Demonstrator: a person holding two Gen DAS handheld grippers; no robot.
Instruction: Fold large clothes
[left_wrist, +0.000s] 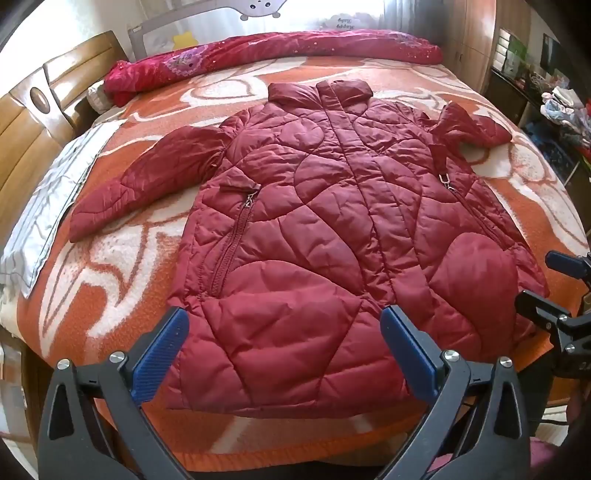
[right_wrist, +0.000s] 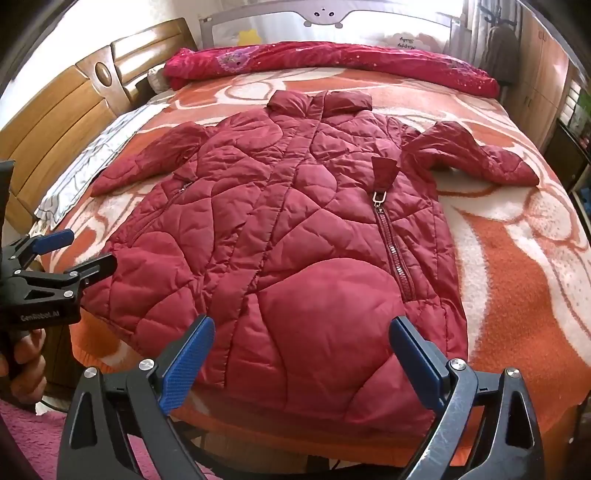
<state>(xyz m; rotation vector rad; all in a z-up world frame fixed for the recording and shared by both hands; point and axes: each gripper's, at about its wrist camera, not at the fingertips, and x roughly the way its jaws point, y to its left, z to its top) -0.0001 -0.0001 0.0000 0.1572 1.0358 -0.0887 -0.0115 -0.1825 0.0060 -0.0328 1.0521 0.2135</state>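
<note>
A dark red quilted jacket (left_wrist: 332, 229) lies flat and face up on the orange and white patterned blanket (left_wrist: 122, 266) of a bed, with its collar (left_wrist: 319, 92) toward the far side and its hem at the near edge of the blanket. Both sleeves are spread out to the sides of the jacket. On each front panel there is a zipped pocket; the metal zipper pull (right_wrist: 379, 195) of one pocket is clear in the right wrist view.

The left gripper (left_wrist: 284, 350) hangs over the hem of the jacket with its blue pads (left_wrist: 160, 354) wide apart, and nothing is grasped between them. The right gripper (right_wrist: 301, 365) is over the hem as well, beside the left one, and its fingers are also released and empty. A hand (right_wrist: 26, 362) holds the handle of the left gripper at the near left of the jacket.

Beyond the collar a pink-red floral quilt (left_wrist: 273, 51) lies rolled along the far edge of the blanket. A wooden headboard (left_wrist: 33, 122) stands to the left of the jacket, and a grey-white cloth (left_wrist: 48, 206) lies between them.
</note>
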